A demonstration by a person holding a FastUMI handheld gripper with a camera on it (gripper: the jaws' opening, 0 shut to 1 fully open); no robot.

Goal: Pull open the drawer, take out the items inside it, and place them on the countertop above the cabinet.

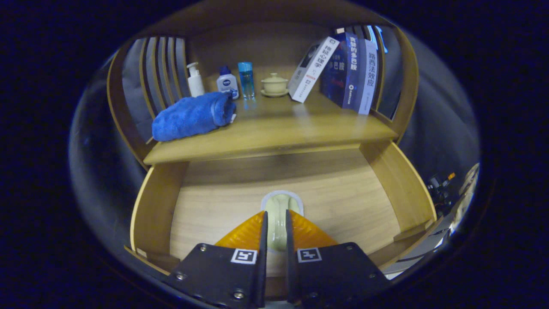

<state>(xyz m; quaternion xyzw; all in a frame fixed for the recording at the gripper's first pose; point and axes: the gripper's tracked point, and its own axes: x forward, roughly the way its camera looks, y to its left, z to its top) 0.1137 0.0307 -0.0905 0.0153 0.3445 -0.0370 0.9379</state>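
Single fisheye camera riding on gripper (274, 223), looking forward and down along its two fingers. Sits close above open drawer (206, 206), near drawer's front edge, facing toward cabinet back. Drawer floor near; countertop (283, 128) front edge just beyond, farther up; counter's back corners and slatted sides farthest.
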